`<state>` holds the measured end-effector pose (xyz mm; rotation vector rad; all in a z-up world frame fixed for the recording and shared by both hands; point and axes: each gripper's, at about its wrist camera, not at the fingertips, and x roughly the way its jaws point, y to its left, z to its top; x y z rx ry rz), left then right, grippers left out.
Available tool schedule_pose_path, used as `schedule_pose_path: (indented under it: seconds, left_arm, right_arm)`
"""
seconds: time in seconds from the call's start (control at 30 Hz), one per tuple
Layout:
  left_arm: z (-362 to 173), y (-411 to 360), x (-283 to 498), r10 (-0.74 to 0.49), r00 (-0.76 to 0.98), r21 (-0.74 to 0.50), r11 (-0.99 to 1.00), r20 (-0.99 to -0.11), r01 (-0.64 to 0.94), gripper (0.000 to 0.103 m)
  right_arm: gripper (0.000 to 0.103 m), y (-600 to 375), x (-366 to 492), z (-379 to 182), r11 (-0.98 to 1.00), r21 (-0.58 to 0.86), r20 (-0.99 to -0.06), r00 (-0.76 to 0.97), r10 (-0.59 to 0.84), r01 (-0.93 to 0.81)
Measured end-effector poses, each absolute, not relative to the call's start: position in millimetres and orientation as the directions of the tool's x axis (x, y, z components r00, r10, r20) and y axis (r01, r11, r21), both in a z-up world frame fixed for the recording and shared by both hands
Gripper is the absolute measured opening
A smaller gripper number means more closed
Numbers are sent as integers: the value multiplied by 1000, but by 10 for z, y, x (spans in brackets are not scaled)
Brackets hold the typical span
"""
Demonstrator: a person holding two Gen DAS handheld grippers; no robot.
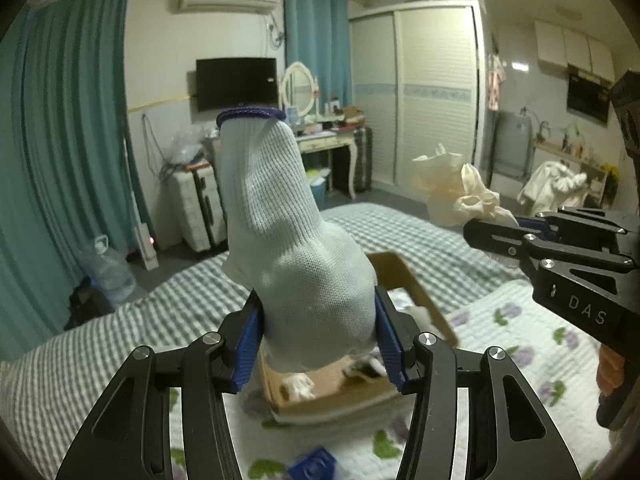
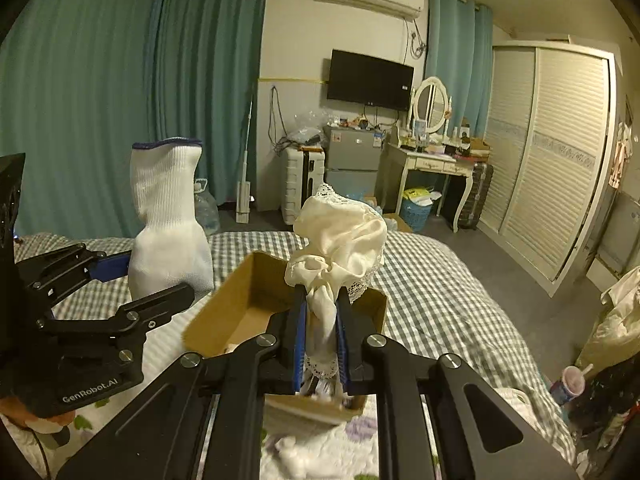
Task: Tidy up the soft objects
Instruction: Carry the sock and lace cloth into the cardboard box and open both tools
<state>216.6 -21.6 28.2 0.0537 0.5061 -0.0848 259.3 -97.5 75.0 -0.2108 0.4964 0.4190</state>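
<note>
A bedroom is filling both views: teal curtains [image 2: 120, 92], a wall television [image 2: 370, 79], a white wardrobe [image 2: 548, 152], and a bed [image 1: 132, 320] covered in green-and-white check, with a floral quilt [image 1: 532, 344] lying across its near part.

In the left wrist view, the left gripper [image 1: 318, 344] is sitting at bottom centre, its blue pads partly spread and pinching the lower end of a white knitted glove [image 1: 288, 224], which is standing upright with its blue-edged cuff at the top. Behind and below the glove, an open cardboard box [image 1: 404, 276] is lying on the quilt, with small white items showing inside. A blue object [image 1: 312, 465] is lying on the quilt at the bottom edge; only this view is showing it. At the right edge, the right gripper is reaching in sideways, holding a cream cloth [image 1: 460, 188].

The right wrist view is showing that grip closely: the right gripper [image 2: 322, 344] is pressed together on a twisted tail of the cream cloth, whose lace-edged bulk is bunching above the jaws. The box is sitting directly behind it. At the left, the left gripper and glove are appearing side-on. A lidded cup [image 2: 570, 382] at lower right is visible here only.
</note>
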Motion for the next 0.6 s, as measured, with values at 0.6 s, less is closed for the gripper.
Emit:
schedule_pose_path:
  seconds: [0.6]
  left_arm:
    - [-413,-275,2755,-103,834,10,992,-542,129,67]
  right_arm:
    - [27,-980,3580,-256,912,-7,-589,739,328,-411]
